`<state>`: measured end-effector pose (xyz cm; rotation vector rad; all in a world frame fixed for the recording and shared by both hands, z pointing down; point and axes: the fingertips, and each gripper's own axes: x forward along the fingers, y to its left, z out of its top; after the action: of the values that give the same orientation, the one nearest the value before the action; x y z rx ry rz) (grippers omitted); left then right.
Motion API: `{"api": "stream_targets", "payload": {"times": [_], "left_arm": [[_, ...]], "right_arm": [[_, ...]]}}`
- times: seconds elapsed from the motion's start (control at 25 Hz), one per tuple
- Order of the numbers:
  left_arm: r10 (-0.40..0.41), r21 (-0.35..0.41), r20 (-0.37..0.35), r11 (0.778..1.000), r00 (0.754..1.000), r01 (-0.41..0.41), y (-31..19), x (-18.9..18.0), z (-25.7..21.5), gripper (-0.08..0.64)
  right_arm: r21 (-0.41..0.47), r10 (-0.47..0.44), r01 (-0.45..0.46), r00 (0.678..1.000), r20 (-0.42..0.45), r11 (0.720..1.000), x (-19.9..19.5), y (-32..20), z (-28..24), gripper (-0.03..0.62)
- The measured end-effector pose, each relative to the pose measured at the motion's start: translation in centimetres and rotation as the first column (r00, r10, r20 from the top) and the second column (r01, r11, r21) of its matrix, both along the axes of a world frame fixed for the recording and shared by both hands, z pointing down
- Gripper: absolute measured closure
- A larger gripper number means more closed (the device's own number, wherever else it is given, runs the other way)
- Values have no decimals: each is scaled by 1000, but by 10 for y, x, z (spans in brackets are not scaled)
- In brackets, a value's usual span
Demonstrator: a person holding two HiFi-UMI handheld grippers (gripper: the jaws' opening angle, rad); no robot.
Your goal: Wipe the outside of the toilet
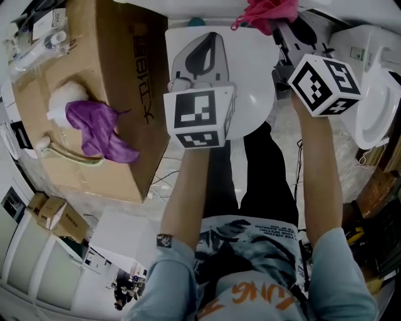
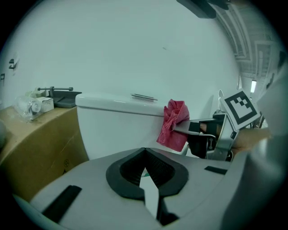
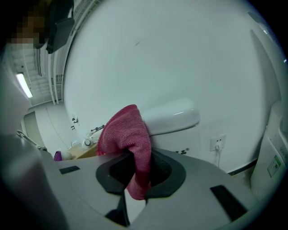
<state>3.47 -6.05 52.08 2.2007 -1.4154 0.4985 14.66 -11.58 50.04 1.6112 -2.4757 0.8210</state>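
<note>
The white toilet [image 1: 254,69] stands in front of me with its lid down; its tank [image 2: 117,121] sits against the wall. My right gripper [image 1: 277,25] is shut on a red cloth [image 1: 269,11], held up at the tank's right end. From the right gripper view the cloth [image 3: 128,139] hangs out of the jaws in front of the tank [image 3: 175,117]. My left gripper [image 1: 211,36] hovers over the lid's left side, shut and holding nothing [image 2: 145,150]. The left gripper view also shows the red cloth [image 2: 173,123] pinched by the right gripper [image 2: 182,130].
A large cardboard box [image 1: 119,56] stands left of the toilet, with a purple cloth [image 1: 94,128] and a white fluffy item [image 1: 66,97] on top. A second white toilet [image 1: 376,100] is at the right. Small boxes [image 1: 53,213] lie on the floor. A wall socket [image 3: 217,143] sits low.
</note>
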Motion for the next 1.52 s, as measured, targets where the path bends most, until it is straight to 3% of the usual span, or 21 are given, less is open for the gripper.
{"api": "stream_targets", "payload": {"times": [0.68,1.08,1.36,1.52], "left_arm": [[47,-15,3,999,999,-47,-7,74,4,540],[-8,-30,24,1000,1000,9,-17,70,5,540],[-99,-30,13,995,995,100,-16,43,19,540],[-144,-66,4,987,990,144,4,12,36,540]], "right_arm": [[-1,34,-34,999,-21,999,80,2,5,517],[-20,9,-11,994,-106,1000,107,8,18,522],[-8,-87,87,985,-150,996,80,29,27,522],[-18,-210,211,960,-186,977,37,58,41,522]]}}
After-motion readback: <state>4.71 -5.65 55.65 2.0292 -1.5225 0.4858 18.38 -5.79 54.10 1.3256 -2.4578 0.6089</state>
